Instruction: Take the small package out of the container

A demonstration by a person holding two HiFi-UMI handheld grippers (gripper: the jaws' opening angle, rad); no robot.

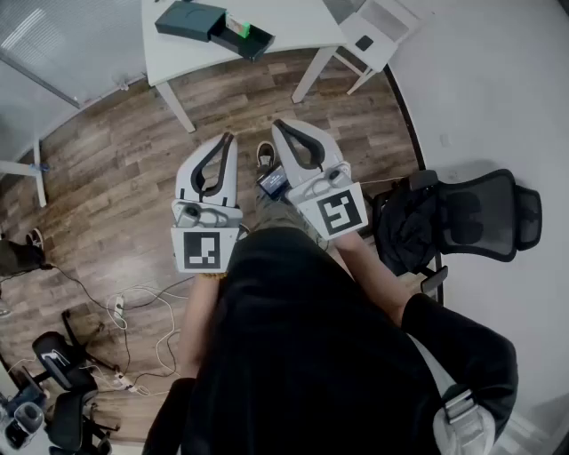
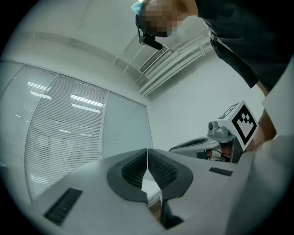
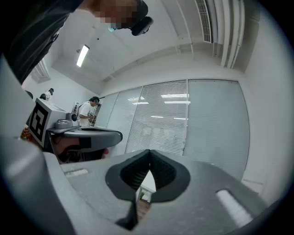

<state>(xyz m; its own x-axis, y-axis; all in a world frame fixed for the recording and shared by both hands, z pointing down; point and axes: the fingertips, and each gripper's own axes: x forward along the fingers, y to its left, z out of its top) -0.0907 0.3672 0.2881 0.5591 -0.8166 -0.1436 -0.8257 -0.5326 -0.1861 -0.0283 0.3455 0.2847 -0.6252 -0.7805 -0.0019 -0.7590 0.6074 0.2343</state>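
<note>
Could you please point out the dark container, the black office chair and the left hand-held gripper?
dark container (image 1: pixel 188 19): head view, its lid.
black office chair (image 1: pixel 484 213): head view, mesh backrest.
left hand-held gripper (image 1: pixel 228 140): head view, closed tips.

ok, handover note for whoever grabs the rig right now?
Grippers: left gripper and right gripper are both shut and empty, held side by side close to the body.
Things: dark container on the white table ahead, tray slid out, with a green item in it, probably the package.
Done: nothing yet.
Left: step up, open one gripper, grip the package, lift it out.
</note>
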